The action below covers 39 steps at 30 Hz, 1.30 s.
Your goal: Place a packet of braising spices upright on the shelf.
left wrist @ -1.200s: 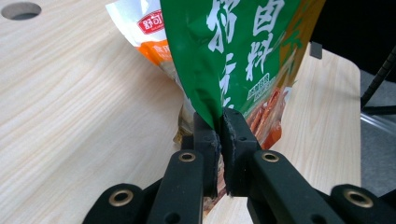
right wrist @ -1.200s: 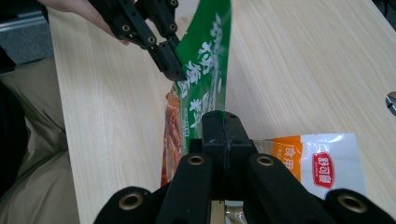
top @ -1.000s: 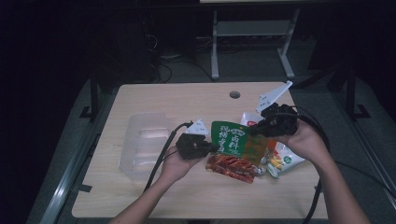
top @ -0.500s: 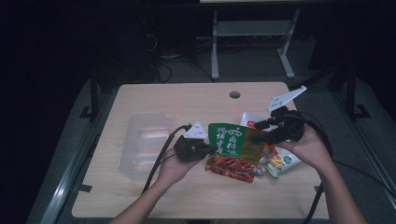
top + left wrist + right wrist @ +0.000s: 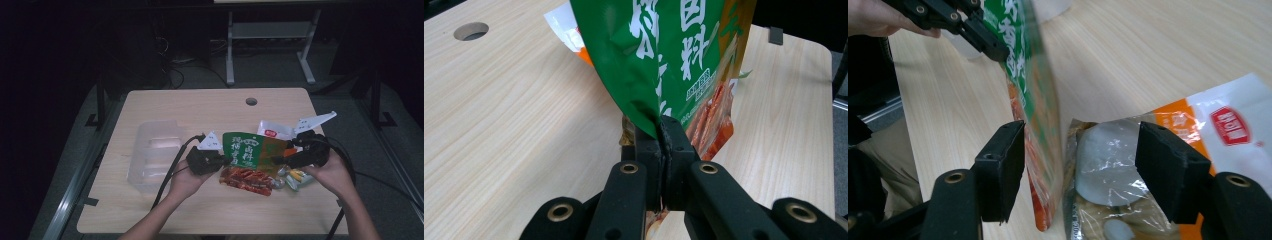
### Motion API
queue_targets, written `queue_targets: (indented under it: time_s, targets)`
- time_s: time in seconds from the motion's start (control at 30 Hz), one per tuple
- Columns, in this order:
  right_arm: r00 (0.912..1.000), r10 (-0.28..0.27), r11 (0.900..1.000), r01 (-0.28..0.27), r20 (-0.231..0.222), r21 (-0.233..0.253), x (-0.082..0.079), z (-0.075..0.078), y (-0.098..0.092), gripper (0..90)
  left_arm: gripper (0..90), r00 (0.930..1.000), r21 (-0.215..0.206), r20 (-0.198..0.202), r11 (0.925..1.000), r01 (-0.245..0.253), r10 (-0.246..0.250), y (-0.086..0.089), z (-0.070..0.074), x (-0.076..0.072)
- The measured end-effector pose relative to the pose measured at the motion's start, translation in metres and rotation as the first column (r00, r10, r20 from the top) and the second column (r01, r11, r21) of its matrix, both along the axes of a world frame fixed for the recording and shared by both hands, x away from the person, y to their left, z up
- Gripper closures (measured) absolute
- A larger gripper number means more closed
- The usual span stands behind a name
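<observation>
So the green snack bag [image 5: 248, 150] is held up off the table [image 5: 165, 107] near its middle, pinched at one edge by the left gripper [image 5: 216, 161], whose jaws are seen clamped tight on the foil in the left gripper view [image 5: 663, 145]. The right gripper [image 5: 1080, 172] is spread wide with the bag's other edge sitting between its jaws, nothing squeezed yet, so the two-handed grab looks only half done. What's left is probably closing that side and then moving the bag somewhere, maybe to the clear plastic tray [image 5: 152, 156] lying at about 9 o'clock from the bag, though that's a guess. A red packet [image 5: 247, 179] is lying flat just at 6 o'clock of the bag, and a white-and-orange packet [image 5: 1198, 135] is spotted under the right gripper. Pose-wise, both forearms are brought in from the near edge, the left hand [image 5: 186, 181] cupped under its gripper, the right hand [image 5: 332, 172] angled inward at 3 o'clock of the bag.
</observation>
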State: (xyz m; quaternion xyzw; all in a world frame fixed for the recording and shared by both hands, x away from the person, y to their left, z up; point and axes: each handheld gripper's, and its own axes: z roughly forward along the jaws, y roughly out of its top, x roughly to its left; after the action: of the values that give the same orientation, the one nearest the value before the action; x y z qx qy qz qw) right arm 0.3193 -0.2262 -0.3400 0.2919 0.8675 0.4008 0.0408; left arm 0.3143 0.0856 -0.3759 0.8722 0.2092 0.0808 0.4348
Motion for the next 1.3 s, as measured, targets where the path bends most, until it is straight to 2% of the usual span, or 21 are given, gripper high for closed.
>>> queue_targets:
  time_s: [0.07,0.23,0.33,0.37,0.53,0.6,0.67,0.73,0.8,0.87,0.9,1.0,1.03,1.07,1.13,1.2,1.3]
  targets:
    - [1.0000,0.001,1.000,-0.001,-0.004,0.000,-0.001,-0.002,0.000,35.9,88.1,1.0000,0.004,0.000,1.0000,0.001,-0.001,0.000,0.000,0.000]
    - [0.9999,0.012,1.000,-0.012,-0.008,0.014,-0.003,-0.020,0.007,40.1,88.1,1.0000,0.010,0.001,0.9999,0.002,-0.002,0.001,0.000,0.000]
    - [1.0000,0.009,1.000,-0.009,0.000,0.026,-0.005,-0.030,0.011,45.3,88.1,1.0000,-0.002,-0.007,1.0000,-0.003,0.003,0.002,-0.001,-0.001]
    - [1.0000,0.004,1.000,-0.004,-0.001,0.030,-0.006,-0.033,0.011,49.3,88.0,1.0000,-0.001,-0.009,1.0000,-0.002,0.002,0.002,0.000,-0.002]
    - [1.0000,0.006,0.998,-0.006,-0.004,0.070,-0.007,-0.045,0.016,58.1,88.0,1.0000,0.012,-0.002,0.9999,0.001,-0.001,0.004,0.000,-0.003]
    - [1.0000,0.008,0.997,-0.008,-0.003,0.077,-0.007,-0.047,0.017,59.6,88.0,1.0000,0.004,-0.007,1.0000,-0.006,0.006,0.005,-0.001,-0.003]
    - [0.9998,0.018,0.996,-0.018,-0.003,0.082,-0.007,-0.048,0.020,65.6,87.9,0.9999,0.008,-0.010,1.0000,-0.006,0.006,0.006,-0.001,-0.003]
    - [0.9994,0.033,0.994,-0.032,-0.009,0.107,-0.006,-0.051,0.024,72.8,87.7,0.9999,0.010,-0.010,0.9999,-0.009,0.009,0.006,-0.001,-0.004]
    - [0.9994,0.034,0.993,-0.033,-0.006,0.110,-0.006,-0.052,0.025,74.5,87.7,0.9999,0.020,-0.005,0.9997,-0.011,0.011,0.007,-0.001,-0.004]
    - [0.9991,0.041,0.991,-0.039,-0.012,0.127,-0.005,-0.053,0.026,80.1,87.1,0.9998,0.015,-0.012,0.9998,-0.015,0.015,0.010,-0.001,-0.004]
    - [0.9987,0.046,0.990,-0.043,-0.020,0.133,-0.004,-0.054,0.027,83.0,86.4,0.9997,0.011,-0.013,0.9998,-0.019,0.019,0.011,-0.001,-0.003]
    - [0.9981,0.062,0.990,-0.061,-0.003,0.128,-0.005,-0.053,0.029,88.9,82.6,0.9995,0.019,0.000,0.9993,-0.032,0.032,0.015,0.000,-0.005]
    - [0.9979,0.064,0.990,-0.064,0.000,0.124,-0.005,-0.052,0.030,89.1,81.2,0.9993,0.025,0.007,0.9990,-0.036,0.036,0.017,0.001,-0.005]
    - [0.9978,0.066,0.991,-0.066,0.001,0.120,-0.005,-0.052,0.030,89.3,79.4,0.9991,0.010,0.009,0.9990,-0.042,0.042,0.019,0.002,-0.006]
    - [0.9977,0.068,0.990,-0.067,-0.004,0.123,-0.005,-0.051,0.030,89.5,70.8,0.9982,0.005,0.026,0.9986,-0.053,0.053,0.024,0.005,-0.008]
    - [0.9975,0.070,0.990,-0.068,-0.009,0.123,-0.005,-0.050,0.031,89.6,66.9,0.9981,-0.012,0.018,0.9982,-0.058,0.058,0.029,0.008,-0.009]
    - [0.9974,0.070,0.991,-0.068,-0.013,0.114,-0.006,-0.047,0.032,89.7,62.9,0.9976,-0.006,0.026,0.9979,-0.064,0.064,0.033,0.011,-0.011]
